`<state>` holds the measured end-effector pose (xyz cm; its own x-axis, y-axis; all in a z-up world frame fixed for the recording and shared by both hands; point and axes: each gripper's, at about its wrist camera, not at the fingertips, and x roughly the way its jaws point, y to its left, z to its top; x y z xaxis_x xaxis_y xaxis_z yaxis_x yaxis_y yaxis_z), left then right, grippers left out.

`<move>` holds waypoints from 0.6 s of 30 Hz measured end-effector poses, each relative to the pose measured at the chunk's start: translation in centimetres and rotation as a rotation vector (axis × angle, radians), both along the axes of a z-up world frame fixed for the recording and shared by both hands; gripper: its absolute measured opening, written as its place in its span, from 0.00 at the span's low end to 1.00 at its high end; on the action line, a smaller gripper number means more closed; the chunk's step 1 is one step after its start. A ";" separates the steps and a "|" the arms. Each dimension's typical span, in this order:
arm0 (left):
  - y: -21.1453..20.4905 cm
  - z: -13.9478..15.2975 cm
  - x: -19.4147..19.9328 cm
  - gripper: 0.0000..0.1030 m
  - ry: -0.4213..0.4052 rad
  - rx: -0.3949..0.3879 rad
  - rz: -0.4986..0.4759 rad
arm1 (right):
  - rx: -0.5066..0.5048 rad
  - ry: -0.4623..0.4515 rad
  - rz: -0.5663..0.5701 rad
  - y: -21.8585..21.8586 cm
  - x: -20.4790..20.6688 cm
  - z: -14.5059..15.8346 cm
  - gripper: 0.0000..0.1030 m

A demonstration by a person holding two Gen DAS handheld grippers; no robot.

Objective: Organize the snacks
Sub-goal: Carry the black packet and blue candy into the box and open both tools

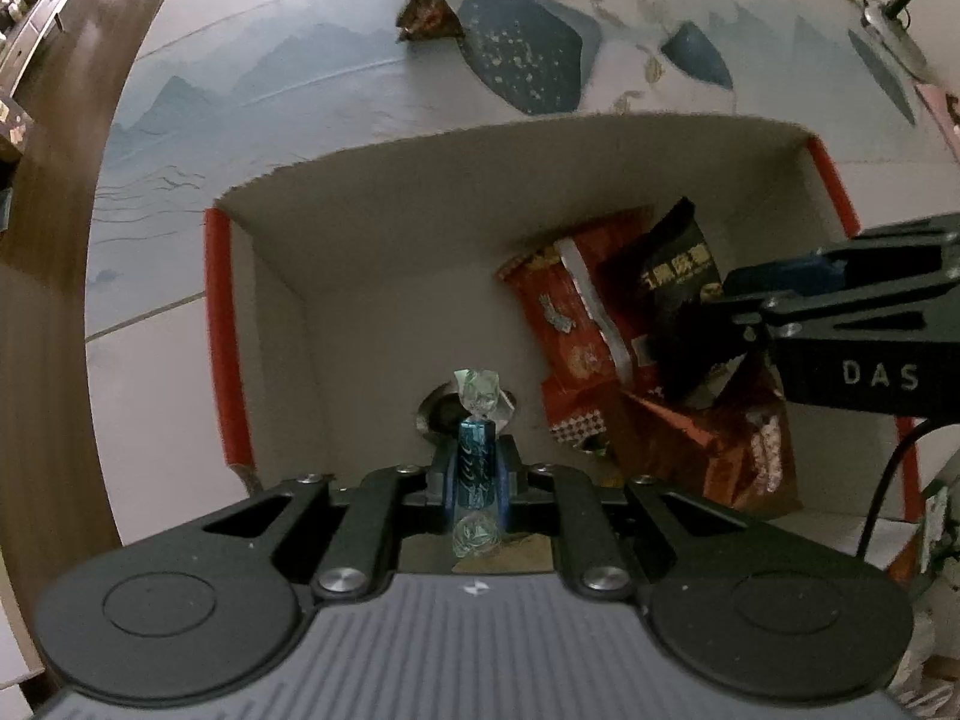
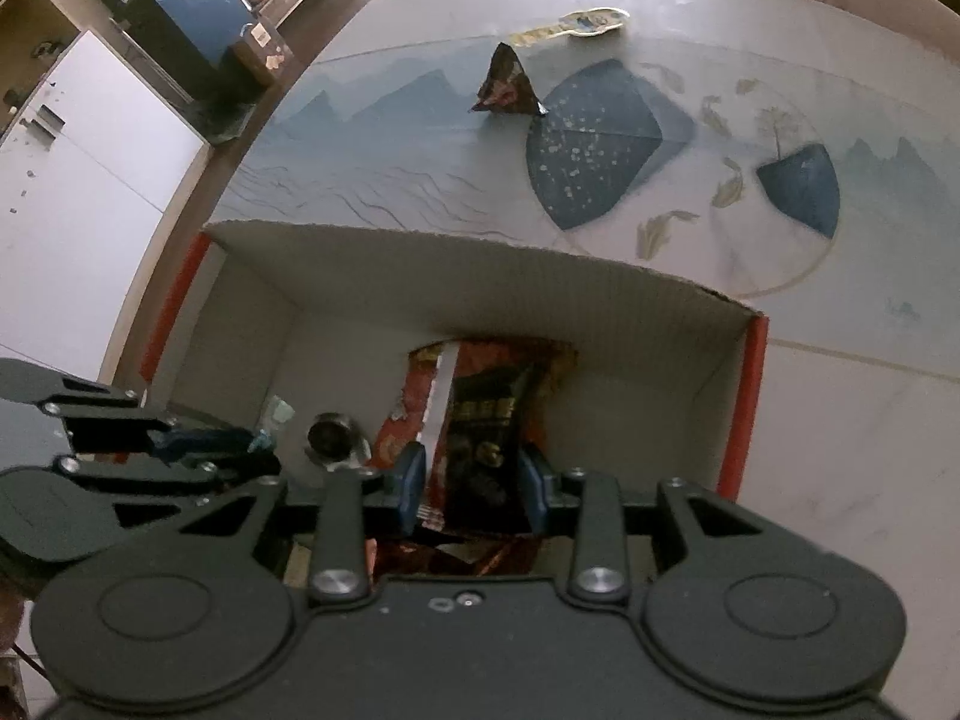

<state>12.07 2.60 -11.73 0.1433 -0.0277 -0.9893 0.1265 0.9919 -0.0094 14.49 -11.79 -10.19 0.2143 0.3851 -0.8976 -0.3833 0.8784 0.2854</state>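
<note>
The left half of the box (image 1: 282,228) floor lay bare for my tongs. Snack packets (image 1: 606,348) crowded its right side, walls hemming both.

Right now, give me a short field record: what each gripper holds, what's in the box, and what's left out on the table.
left gripper: shut on a blue wrapped candy, above the box
right gripper: shut on a black snack packet
cardboard box: red snack bags inside
table: dark triangular packet and a yellow wrapper outside the box
</note>
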 end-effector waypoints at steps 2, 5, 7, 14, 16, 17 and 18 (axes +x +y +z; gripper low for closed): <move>-0.2 -0.6 0.0 0.12 0.010 0.006 -0.001 | -0.003 0.001 0.002 0.1 0.0 -0.1 0.34; -0.5 -1.4 0.1 0.12 0.035 0.005 -0.002 | -0.001 0.007 -0.005 0.0 0.1 -0.2 0.34; -0.7 -1.9 0.1 0.12 0.050 0.007 -0.004 | 0.000 0.010 -0.011 -0.2 0.2 -0.3 0.33; -1.0 -2.6 0.1 0.12 0.062 0.015 -0.002 | 0.017 0.015 -0.005 -0.8 -0.1 -0.1 0.34; -1.1 -2.5 0.1 0.12 0.055 0.019 -0.005 | 0.022 0.006 0.005 -1.0 -0.4 0.1 0.34; -0.9 -2.4 0.1 0.12 0.049 0.020 -0.006 | 0.028 0.005 0.007 -1.0 -0.6 0.2 0.34; -1.0 -2.2 0.1 0.12 0.043 0.020 -0.006 | 0.034 0.006 0.007 -1.1 -0.8 0.3 0.34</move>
<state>12.14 1.62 -13.96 0.1007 -0.0084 -0.9949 0.1327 0.9911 0.0051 13.72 -12.93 -9.89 0.2061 0.4167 -0.8854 -0.3873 0.8657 0.3173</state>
